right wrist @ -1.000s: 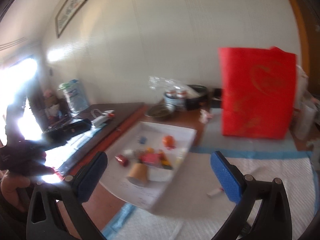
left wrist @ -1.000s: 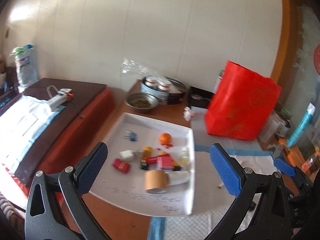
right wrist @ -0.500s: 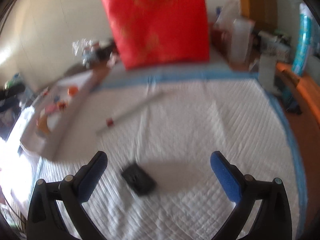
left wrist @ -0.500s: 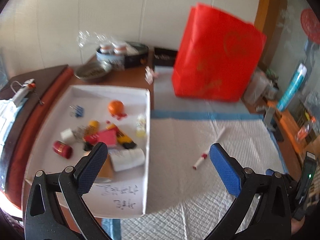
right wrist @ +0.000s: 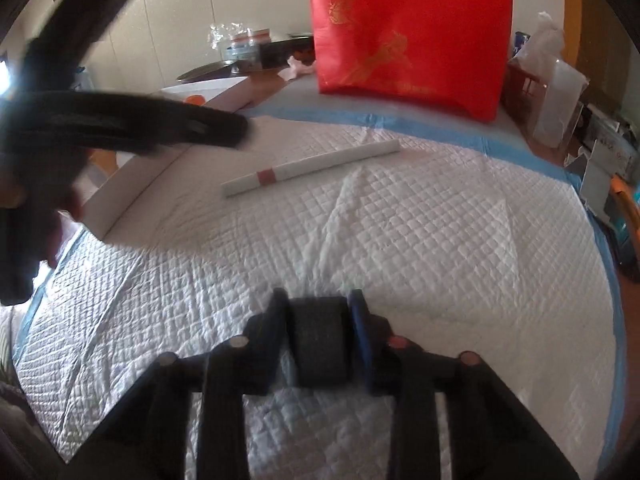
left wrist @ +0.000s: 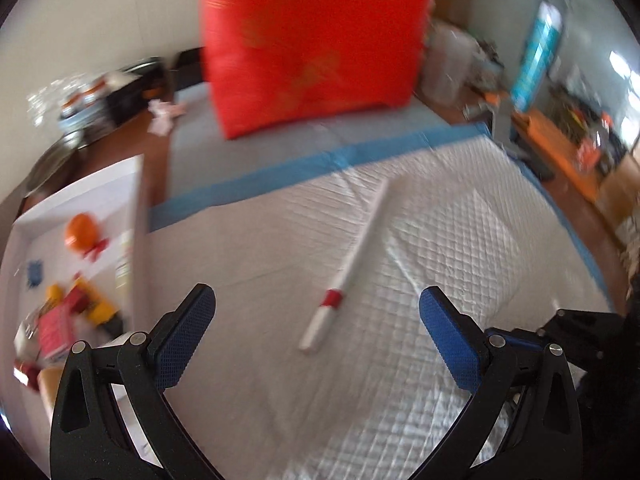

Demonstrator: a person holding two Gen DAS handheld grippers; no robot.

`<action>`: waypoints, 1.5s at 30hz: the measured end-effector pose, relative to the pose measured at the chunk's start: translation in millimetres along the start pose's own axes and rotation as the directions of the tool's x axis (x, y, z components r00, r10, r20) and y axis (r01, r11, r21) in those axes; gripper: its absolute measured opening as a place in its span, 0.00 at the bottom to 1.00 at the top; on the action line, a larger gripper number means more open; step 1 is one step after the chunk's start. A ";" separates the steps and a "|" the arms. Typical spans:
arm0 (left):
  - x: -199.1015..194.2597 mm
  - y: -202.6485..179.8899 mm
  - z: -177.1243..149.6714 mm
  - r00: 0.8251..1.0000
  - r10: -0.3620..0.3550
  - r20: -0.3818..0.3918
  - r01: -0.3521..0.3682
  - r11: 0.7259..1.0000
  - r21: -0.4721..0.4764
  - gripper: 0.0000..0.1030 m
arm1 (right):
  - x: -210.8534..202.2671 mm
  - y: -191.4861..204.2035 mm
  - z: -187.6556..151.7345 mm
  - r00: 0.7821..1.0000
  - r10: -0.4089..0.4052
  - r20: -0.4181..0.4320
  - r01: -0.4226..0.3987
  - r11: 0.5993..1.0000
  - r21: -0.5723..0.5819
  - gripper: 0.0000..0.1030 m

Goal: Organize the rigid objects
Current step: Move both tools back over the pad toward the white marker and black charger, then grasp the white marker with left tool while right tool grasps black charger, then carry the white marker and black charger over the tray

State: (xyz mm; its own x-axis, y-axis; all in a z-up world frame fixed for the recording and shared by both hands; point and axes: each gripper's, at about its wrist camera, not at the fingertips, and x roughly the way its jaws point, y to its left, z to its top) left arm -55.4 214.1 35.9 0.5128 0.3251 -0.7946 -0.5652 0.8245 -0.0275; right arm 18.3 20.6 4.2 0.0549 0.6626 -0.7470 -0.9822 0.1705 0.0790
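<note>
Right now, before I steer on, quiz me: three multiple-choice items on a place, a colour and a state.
1. The black block is: A in the tray; B between the fingers of the right gripper; C under the bag.
2. The white stick has a band coloured: A blue; B green; C red.
3. The left gripper is: A open, empty; B shut on the stick; C shut on the bag.
Answers: B, the closing jaws have the block between them; C, red near one end; A, pads wide apart above the stick.
</note>
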 end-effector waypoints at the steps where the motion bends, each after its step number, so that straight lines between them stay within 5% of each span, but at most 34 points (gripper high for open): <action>1: 9.5 -5.4 2.7 1.000 0.001 -0.018 0.000 1.000 0.018 1.00 | -1.9 -3.4 -2.2 1.000 0.010 0.004 -0.010 1.000 0.012 0.29; 4: 32.2 -14.1 9.4 0.997 0.053 -0.052 -0.051 0.998 0.037 0.99 | -4.7 -10.8 -5.5 0.999 0.029 0.015 -0.030 0.998 0.051 0.29; 9: 57.0 -18.2 16.1 0.994 0.068 -0.090 -0.064 0.997 0.052 0.72 | -6.6 -9.4 -7.3 0.999 0.031 0.018 -0.032 0.998 0.056 0.29; 18: 60.1 -20.0 16.0 0.998 0.020 -0.060 -0.017 0.998 0.057 0.63 | -5.1 -11.2 -6.2 0.998 0.051 0.021 -0.052 0.996 0.072 0.29; 27: 53.5 -36.1 11.8 0.999 -0.033 -0.040 0.036 0.995 0.091 0.12 | -5.1 -9.5 -6.3 0.999 0.044 0.019 -0.045 0.997 0.068 0.29; 37: 18.1 -36.1 9.2 0.999 -0.034 0.037 0.032 0.998 0.049 0.12 | -4.8 -7.6 -5.2 0.999 0.025 0.019 -0.026 0.998 0.062 0.29; 41: -9.4 -31.9 8.9 0.995 -0.030 0.095 0.028 0.999 0.024 0.11 | -9.2 -20.2 -7.9 0.997 0.069 0.030 -0.073 0.986 0.150 0.29; 45: -38.7 -24.5 7.7 0.989 -0.024 0.147 0.027 0.999 -0.025 0.11 | -30.9 -34.6 -3.0 0.996 0.029 0.089 -0.047 0.977 0.206 0.29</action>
State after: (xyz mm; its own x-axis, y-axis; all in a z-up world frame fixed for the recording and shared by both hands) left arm -56.3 184.9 72.0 0.6153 0.3701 -0.6960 -0.5666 0.8215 -0.0641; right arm 50.0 -7.9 22.6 0.0419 0.7296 -0.6826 -0.9255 0.2858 0.2487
